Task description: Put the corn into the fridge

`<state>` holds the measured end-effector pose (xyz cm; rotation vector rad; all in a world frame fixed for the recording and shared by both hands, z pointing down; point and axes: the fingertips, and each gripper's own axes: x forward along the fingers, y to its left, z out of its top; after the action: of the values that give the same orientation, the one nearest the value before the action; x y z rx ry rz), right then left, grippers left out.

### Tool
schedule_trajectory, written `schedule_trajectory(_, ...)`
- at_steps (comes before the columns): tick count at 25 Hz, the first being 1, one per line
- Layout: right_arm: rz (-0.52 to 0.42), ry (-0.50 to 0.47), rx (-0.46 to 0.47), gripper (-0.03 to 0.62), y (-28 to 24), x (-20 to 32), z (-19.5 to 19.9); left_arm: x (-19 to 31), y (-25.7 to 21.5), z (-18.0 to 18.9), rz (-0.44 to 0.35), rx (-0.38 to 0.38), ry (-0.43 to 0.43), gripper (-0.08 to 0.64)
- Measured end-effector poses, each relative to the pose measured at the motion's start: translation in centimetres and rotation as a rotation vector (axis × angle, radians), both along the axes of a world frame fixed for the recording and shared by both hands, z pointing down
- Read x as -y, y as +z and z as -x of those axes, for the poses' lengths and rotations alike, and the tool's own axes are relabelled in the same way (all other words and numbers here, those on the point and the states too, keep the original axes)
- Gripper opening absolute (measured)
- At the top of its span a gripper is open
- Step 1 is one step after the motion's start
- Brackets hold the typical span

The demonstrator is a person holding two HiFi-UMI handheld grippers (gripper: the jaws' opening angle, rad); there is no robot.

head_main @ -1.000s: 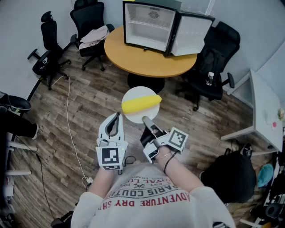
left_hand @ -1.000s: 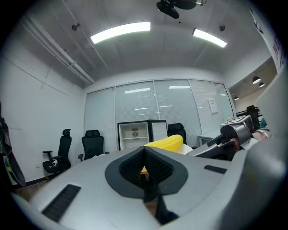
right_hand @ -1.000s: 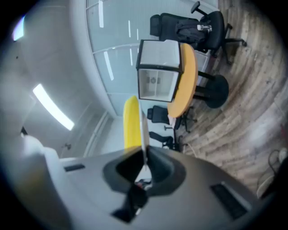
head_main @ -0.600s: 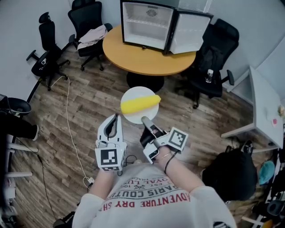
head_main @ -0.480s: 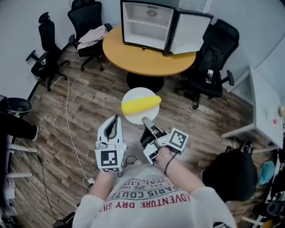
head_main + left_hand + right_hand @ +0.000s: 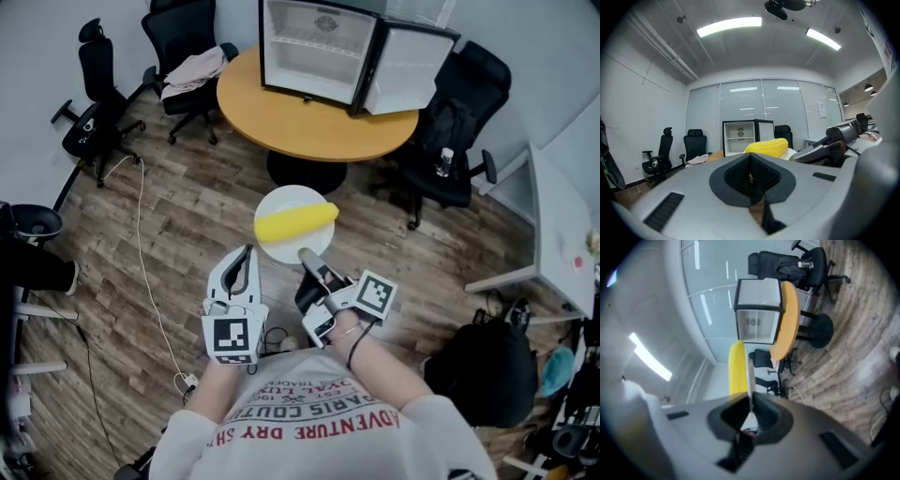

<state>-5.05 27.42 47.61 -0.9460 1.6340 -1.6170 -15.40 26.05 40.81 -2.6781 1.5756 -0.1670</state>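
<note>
Two grippers were in view at the time of inspection. The right gripper [image 6: 307,255] was clenched on the near rim of a white plate [image 6: 281,202]; in the right gripper view the rim showed as a thin edge nipped between its pads. The left gripper [image 6: 246,253] had its jaws pressed together with nothing between them. It hung just beside the plate's near-left rim, and no contact could be confirmed.

One cob of corn [image 6: 296,223] lay loose across the middle of the plate, its length running from the left rim toward the right rim. The plate was held over the floor, well short of the fridge [image 6: 314,47]. That stood at the far edge of a round tabletop [image 6: 309,127] with its door [image 6: 405,70] swung wide and its shelves apparently bare.

Assessment: the corn appeared light, stiff and rounded, and would likely roll on the smooth plate if it were tipped. With the plate held at a single rim point, it needed to be kept level. If taken directly, the cob was best gripped across its girth at mid-length with moderate pressure, since the kernels may be slick. The plate looked rigid and liable to break if dropped.
</note>
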Motion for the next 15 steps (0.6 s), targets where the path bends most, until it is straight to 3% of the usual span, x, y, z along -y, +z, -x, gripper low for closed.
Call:
schedule_trajectory(8,0.028,-0.035,0.017,0.038,1.1,6.8,-1.6,6.4,0.5,-1.3,0.007,0.003,-0.053,0.025)
schedule_trajectory(15,0.024,-0.099,0.037,0.038,0.2,16.4,-5.0,14.9,-0.4,-4.6,-0.006,-0.002,-0.12,0.025)
